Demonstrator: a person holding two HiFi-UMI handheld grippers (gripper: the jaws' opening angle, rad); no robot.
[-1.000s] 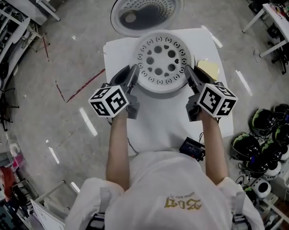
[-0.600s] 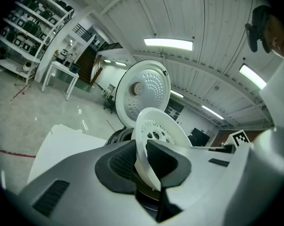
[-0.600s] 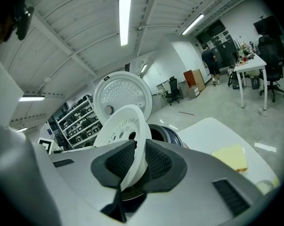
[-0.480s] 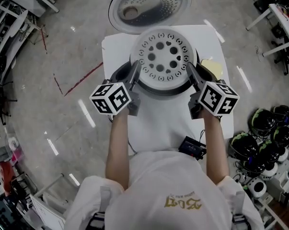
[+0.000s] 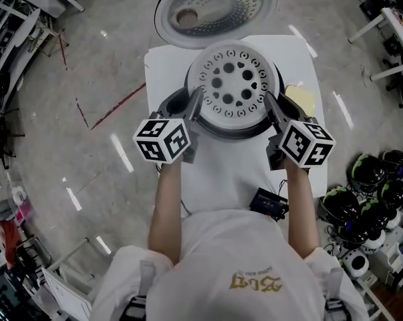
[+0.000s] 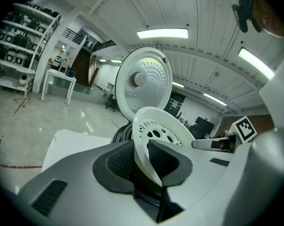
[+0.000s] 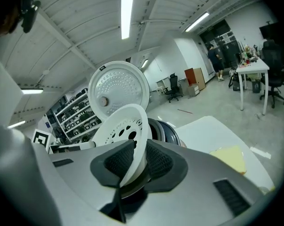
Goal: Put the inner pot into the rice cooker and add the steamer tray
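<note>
- Both grippers have carried the steamer tray (image 5: pixel 233 85) lower over the rice cooker (image 5: pixel 172 103) since the earlier frame (its lid (image 5: pixel 214 9) stands open behind).
- Left gripper (image 5: pixel 197 107) pinches the tray's left rim, and its jaws have just eased a little wider with the rim between them.
- Right gripper (image 5: pixel 271 107) is clamped on the opposite rim.
- Inner pot (image 7: pixel 168 133) looks already seated, with the tray just above it. What is left is settling the tray in and letting go.

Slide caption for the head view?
Left claw and right claw hold the steamer tray over the open rice cooker; left jaws just easing open.
</note>
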